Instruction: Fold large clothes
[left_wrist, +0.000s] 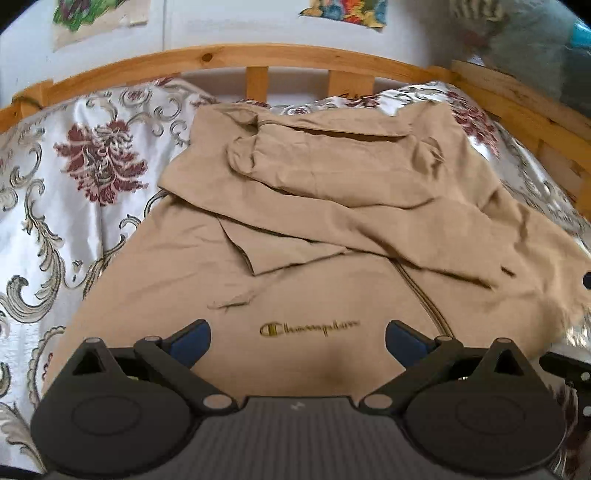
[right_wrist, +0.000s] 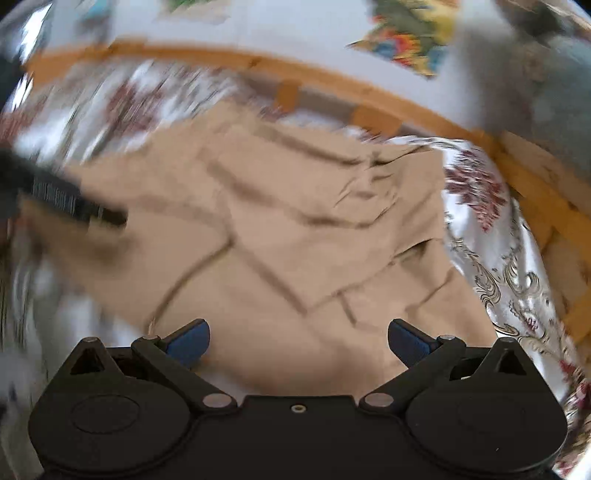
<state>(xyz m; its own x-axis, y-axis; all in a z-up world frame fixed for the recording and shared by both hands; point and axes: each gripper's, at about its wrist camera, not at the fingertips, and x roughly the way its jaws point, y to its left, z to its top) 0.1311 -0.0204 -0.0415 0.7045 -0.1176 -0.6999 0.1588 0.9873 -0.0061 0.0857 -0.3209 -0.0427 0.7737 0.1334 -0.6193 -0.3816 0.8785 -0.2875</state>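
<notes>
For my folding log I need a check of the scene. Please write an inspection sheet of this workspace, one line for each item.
Surface: bed with floral bedspread, wooden bed frame behind.
Job's things: tan Champion sweatshirt lies on the bedspread, partly folded, creased, logo facing up.
Clutter: nothing seen.
Grippers: left gripper jaws open, empty, above the sweatshirt; right gripper jaws open, empty, picture blurred.
Cables: nothing seen.
Surroundings: white wall with colourful pictures; grey-blue blurred shape at the right.
</notes>
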